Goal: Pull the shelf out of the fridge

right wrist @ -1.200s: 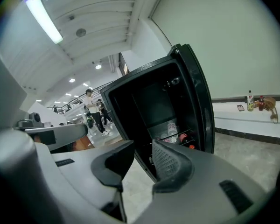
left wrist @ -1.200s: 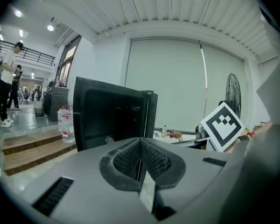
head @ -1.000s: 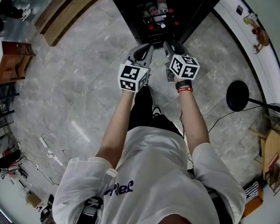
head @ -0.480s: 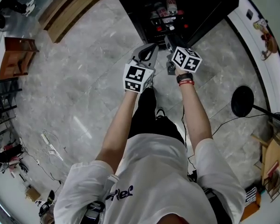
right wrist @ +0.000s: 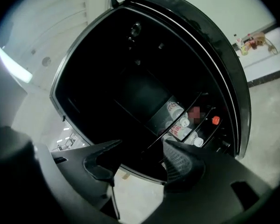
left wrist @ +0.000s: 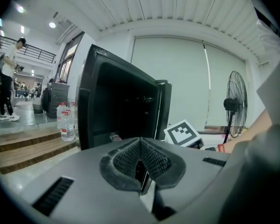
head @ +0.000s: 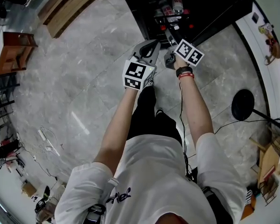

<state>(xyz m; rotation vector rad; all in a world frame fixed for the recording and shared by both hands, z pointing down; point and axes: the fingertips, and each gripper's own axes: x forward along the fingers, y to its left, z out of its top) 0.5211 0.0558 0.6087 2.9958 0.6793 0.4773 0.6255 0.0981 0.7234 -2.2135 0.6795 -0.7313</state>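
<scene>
The black fridge stands open in front of me, seen from its side in the left gripper view. Its wire shelf sits low inside and carries several bottles, which show in the head view too. My right gripper points into the open fridge just outside its lower front edge. Its jaws are opening and nothing is between them. In the head view it hangs close before the shelf. My left gripper is held beside it, short of the fridge, jaws shut and empty.
A standing fan is to the right, its round black base on the marble floor with a cable. Wooden steps with water bottles lie left of the fridge. A wooden cabinet stands far left.
The right gripper has pushed forward toward the fridge front and its marker cube has tilted. The left gripper has kept its place beside it.
</scene>
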